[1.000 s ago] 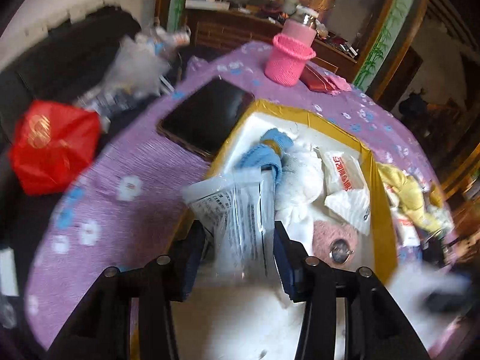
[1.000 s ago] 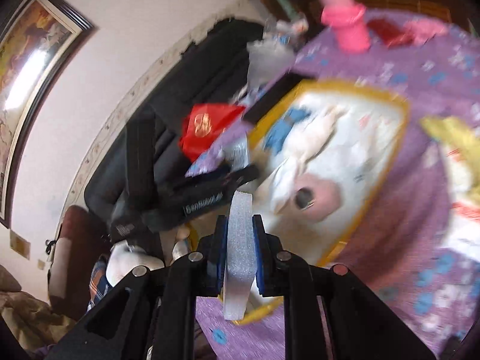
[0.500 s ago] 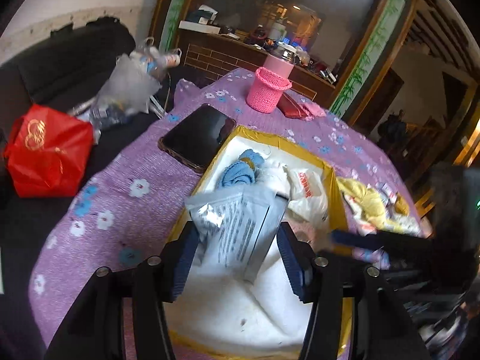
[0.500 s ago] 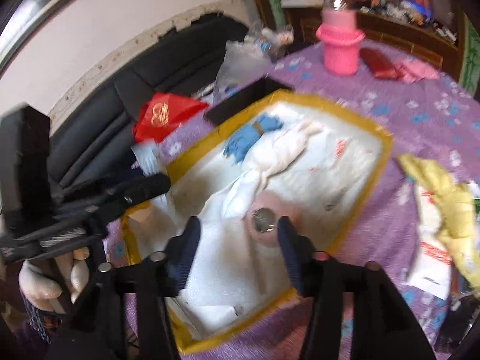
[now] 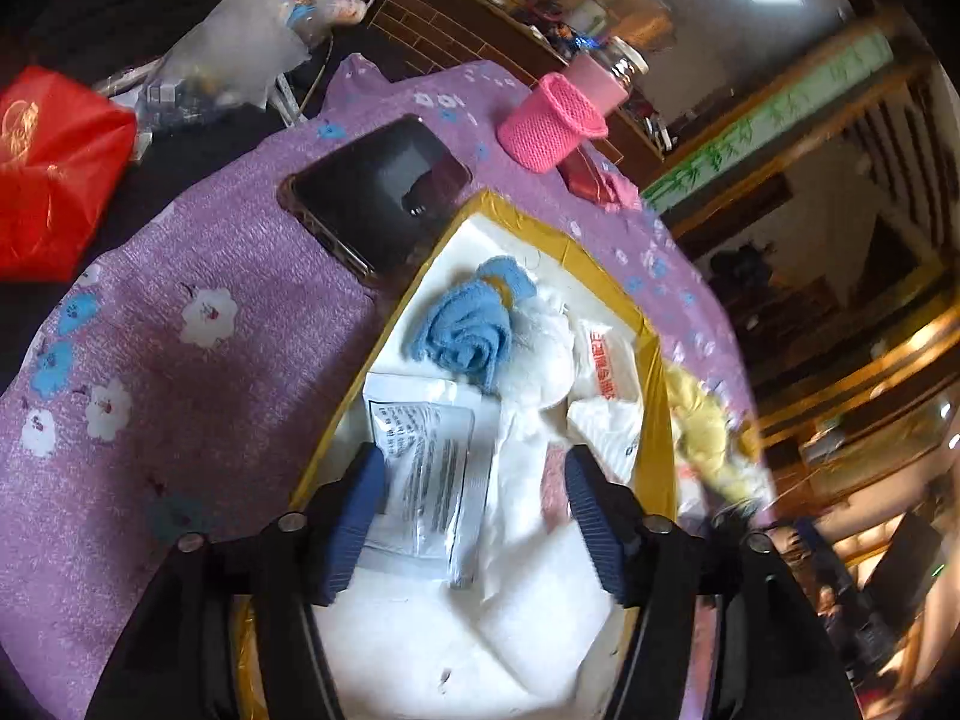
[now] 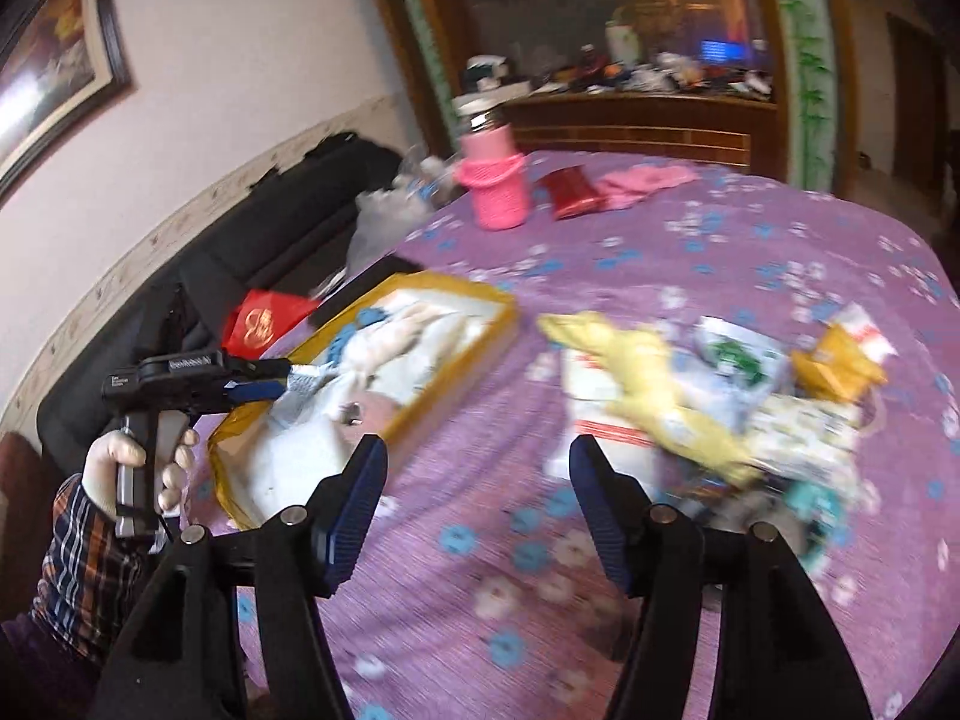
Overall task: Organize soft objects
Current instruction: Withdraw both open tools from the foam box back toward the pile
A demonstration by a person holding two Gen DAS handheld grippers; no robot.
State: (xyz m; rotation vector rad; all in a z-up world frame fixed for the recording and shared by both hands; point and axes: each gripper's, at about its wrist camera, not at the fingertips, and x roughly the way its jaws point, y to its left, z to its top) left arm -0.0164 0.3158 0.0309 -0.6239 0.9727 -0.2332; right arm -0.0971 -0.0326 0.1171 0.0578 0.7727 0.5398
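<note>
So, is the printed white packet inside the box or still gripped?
Inside: the white packet lies in the yellow-edged box, the left gripper open around it.

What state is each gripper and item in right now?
Left gripper: jaws open, over the packet.
Right gripper: jaws open, empty, above the cloth.
Packet: lying flat in the box.
Box: open, partly filled.
Blue towel: rolled, in the box.
Yellow glove: crumpled, outside the box.

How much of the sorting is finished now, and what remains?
Done: blue cloth, white cloth and silver packet lie in the yellow-rimmed box. In hand: nothing; left claw and right claw are open. Left: the yellow glove pile on the tablecloth.
</note>
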